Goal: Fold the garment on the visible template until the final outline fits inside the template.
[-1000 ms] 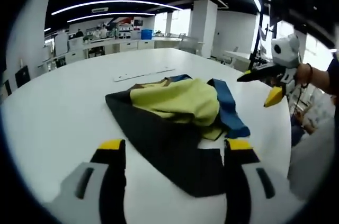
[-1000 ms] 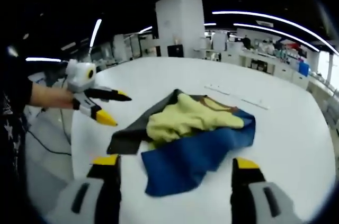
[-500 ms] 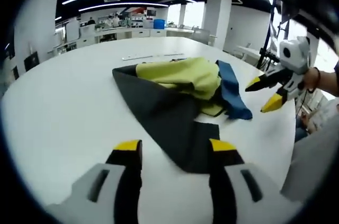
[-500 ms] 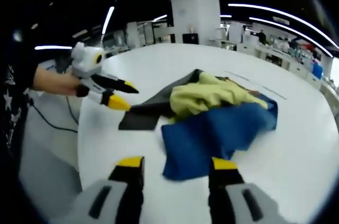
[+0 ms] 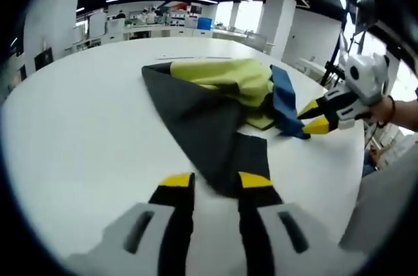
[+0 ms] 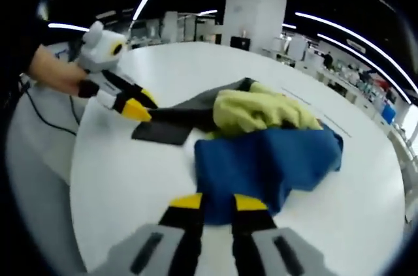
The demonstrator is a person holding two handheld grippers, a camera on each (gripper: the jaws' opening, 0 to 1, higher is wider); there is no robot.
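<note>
Garment lies crumpled in a heap on the white surface, with both claws down at its edges. In the left gripper view, the left claw sits low at the tip of the dark panel, its yellow-tipped jaws drawn close with a narrow gap between them; whether they have cloth pinched I cannot tell. In the right gripper view, the right claw is likewise nearly closed at the near edge of the blue part, and its hold on the fabric cannot be made out either. Each claw also shows in the other's view, held out by a hand from the side, tips touching or just beside the cloth. The garment is a jumble of dark grey, pale yellow and blue layers, the yellow bunched on top. Beyond the surface stand white pillars, desks and ceiling light strips.
</note>
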